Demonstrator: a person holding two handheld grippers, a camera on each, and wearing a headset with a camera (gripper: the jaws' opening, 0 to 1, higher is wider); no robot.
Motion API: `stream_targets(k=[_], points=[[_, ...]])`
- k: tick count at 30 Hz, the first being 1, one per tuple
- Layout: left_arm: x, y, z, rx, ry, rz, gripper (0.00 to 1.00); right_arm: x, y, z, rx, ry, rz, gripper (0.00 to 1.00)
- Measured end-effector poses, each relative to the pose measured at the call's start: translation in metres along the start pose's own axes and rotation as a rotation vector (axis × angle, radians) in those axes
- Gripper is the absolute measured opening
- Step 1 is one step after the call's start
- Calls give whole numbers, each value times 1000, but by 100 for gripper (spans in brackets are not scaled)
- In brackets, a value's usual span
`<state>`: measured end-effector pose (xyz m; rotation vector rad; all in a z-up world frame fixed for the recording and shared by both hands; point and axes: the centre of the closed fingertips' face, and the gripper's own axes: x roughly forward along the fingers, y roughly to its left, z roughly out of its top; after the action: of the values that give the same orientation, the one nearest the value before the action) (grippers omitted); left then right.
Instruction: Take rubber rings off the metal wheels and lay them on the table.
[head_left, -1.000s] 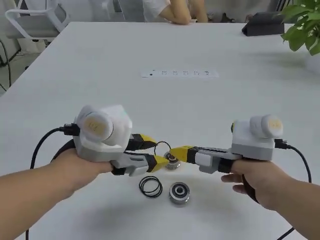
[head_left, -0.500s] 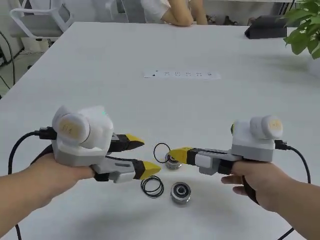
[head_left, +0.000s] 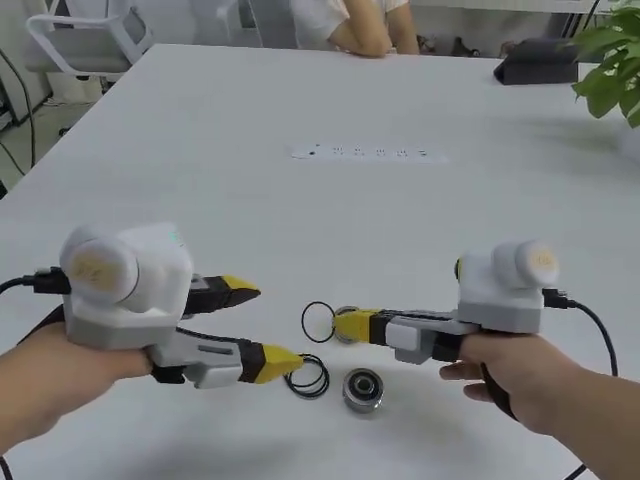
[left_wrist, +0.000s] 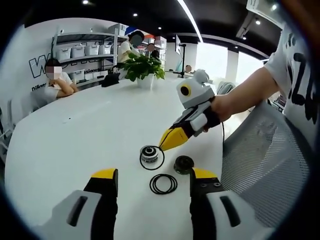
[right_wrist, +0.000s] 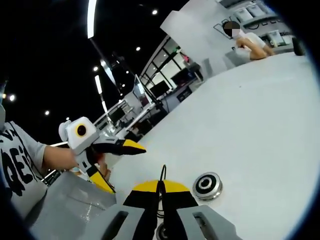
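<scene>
Your R gripper (head_left: 345, 325) has its jaws shut on the thin black rubber ring (head_left: 305, 321) beside the small silver metal wheel (left_wrist: 149, 154), w/ the laid black rings (head_left: 308, 376) at its 7 o'clock and the L gripper (head_left: 265, 325) wide open, empty.

My left hand (head_left: 85, 365) holds the left gripper (head_left: 266, 325) at 8 o'clock in the head view, with the forearm coming in from the lower left corner. Its two yellow-tipped jaws point toward 3 o'clock and stand wide apart, one above the other. My right hand (head_left: 500, 365) holds the right gripper (head_left: 342, 324) at 4 o'clock, with the forearm entering from the lower right corner. Its jaws point toward 9 o'clock, held level and pressed together on a thin ring (head_left: 303, 320). The two grippers face each other, tips near but apart. In the left gripper view, my right hand and its gripper reach in at 1 o'clock.
</scene>
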<state>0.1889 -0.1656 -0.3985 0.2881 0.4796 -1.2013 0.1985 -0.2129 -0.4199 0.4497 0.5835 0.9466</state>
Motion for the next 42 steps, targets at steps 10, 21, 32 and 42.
stream_targets(k=[10, 21, 32, 42], points=[[-9, -2, -6, -18, -2, 2, 65, 9, 6, -12, -1, 54, 23, 0], [-20, 3, -14, -40, 0, 22, 72, 21, 11, -27, 2, 115, 42, 0], [-23, 5, -14, -53, -6, 31, 73, 26, 9, -33, 42, 138, 41, 0], [-22, 5, -19, -62, 5, 32, 72, 26, 2, -38, 50, 158, 12, 0]])
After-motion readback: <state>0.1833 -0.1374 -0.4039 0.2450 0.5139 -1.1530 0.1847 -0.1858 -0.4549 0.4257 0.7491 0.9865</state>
